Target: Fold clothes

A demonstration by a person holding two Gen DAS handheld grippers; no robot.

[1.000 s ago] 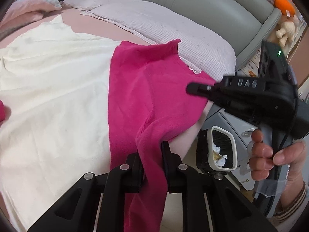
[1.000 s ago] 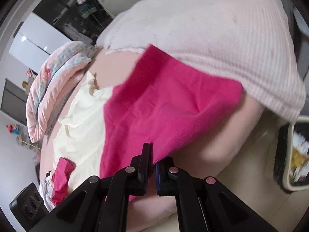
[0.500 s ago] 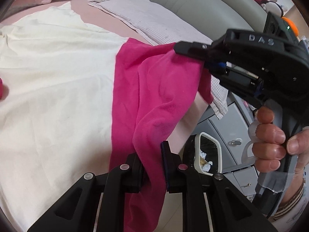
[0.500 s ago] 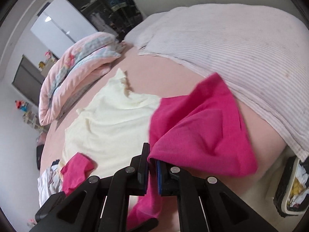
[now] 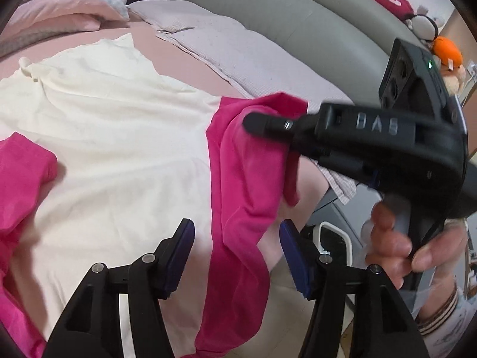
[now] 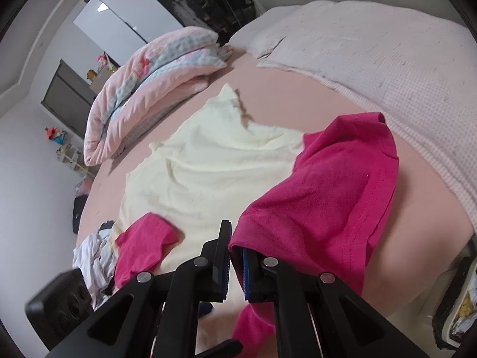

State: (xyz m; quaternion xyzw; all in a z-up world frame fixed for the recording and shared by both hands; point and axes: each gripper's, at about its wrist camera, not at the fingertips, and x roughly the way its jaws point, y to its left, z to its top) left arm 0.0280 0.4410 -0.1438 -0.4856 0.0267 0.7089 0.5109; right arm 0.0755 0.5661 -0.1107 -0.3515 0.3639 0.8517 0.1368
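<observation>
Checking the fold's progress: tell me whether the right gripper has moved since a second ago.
Yes. In the left wrist view the right gripper, shut on the pink garment, has carried its corner leftward from the checked blanket, over the garment.

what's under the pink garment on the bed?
Its left part lies on the cream garment, spread on the pink bed sheet. The rest of the pink garment drapes off the bed edge. How far the cream cloth runs beneath is covered.

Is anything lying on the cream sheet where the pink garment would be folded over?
Mostly no: the cream sheet beside the pink garment is bare. A second pink piece lies at its far corner. The right tool grips the garment's hem.
</observation>
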